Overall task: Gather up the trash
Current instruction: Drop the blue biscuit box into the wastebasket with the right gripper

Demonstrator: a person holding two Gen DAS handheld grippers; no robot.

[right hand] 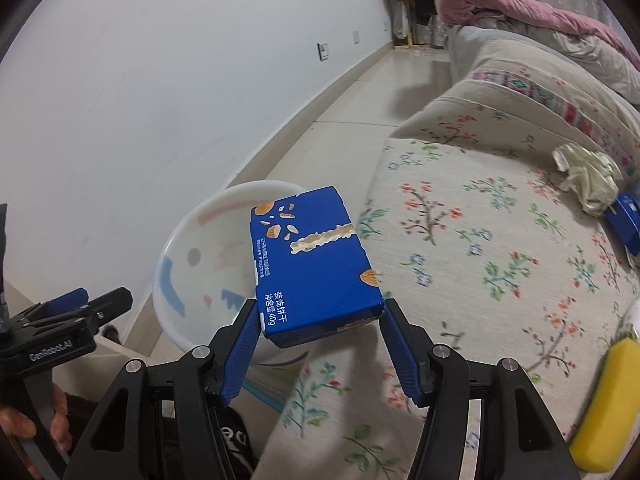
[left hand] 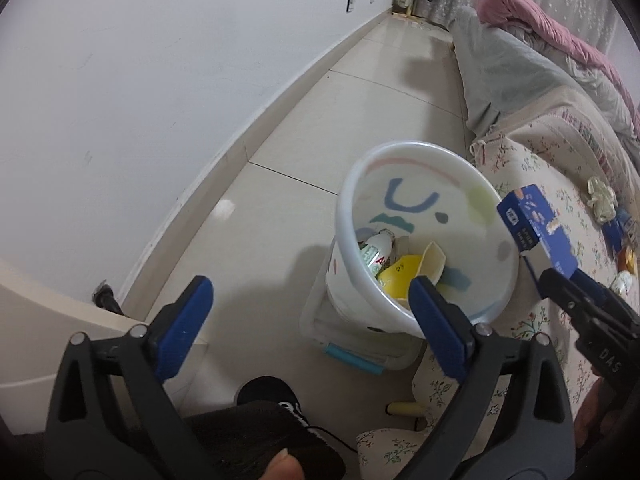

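Note:
A white trash bin (left hand: 424, 236) with coloured marks stands on the floor beside the sofa; it holds a white bottle (left hand: 376, 254) and yellow scraps (left hand: 404, 276). My right gripper (right hand: 320, 320) is shut on a blue biscuit box (right hand: 312, 264) and holds it at the bin's (right hand: 200, 264) right rim. The box also shows in the left wrist view (left hand: 538, 232). My left gripper (left hand: 308, 304) is open and empty, low in front of the bin.
The floral sofa (right hand: 480, 240) carries a crumpled pale wrapper (right hand: 588, 176), another blue box (right hand: 624, 220) and a yellow sponge (right hand: 608, 396). A pink blanket (right hand: 520, 12) lies further back. A white wall (left hand: 140, 100) runs along the left of the tiled floor (left hand: 360, 120).

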